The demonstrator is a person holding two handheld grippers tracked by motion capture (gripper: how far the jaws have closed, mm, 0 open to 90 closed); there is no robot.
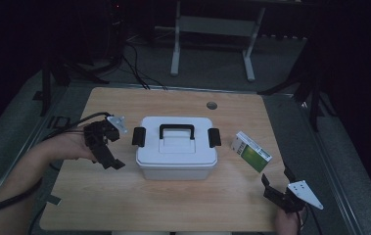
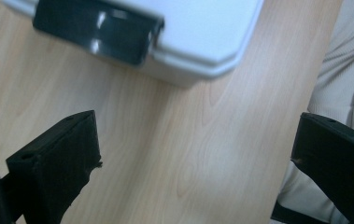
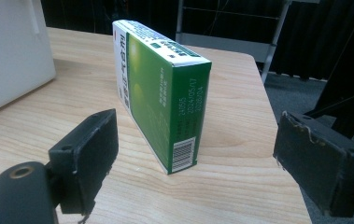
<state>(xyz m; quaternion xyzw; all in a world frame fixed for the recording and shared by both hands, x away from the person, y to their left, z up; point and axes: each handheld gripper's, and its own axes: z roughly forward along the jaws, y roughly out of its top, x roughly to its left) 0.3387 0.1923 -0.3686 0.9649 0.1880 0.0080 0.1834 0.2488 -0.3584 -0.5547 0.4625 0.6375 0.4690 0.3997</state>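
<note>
Table: a light wooden table (image 1: 124, 205) is carrying a box and a carton, with a round hole (image 1: 212, 105) near its far edge.
Storage box: a white lidded storage box (image 1: 175, 147) is sitting at the middle of the table, with a black handle (image 1: 176, 130) on top and a black latch (image 1: 138, 136) at each end.
Carton: a green and white carton (image 1: 251, 151) is standing on its long edge, just right of the box and apart from it.
Left gripper: the left gripper (image 1: 105, 147) is hovering just left of the box beside the left latch, its jaws spread wide with nothing between them but bare wood.
Right gripper: the right gripper (image 1: 277, 181) is sitting near the table's front right corner, pointing at the carton's barcode end, its jaws parted wide and touching nothing.
</note>
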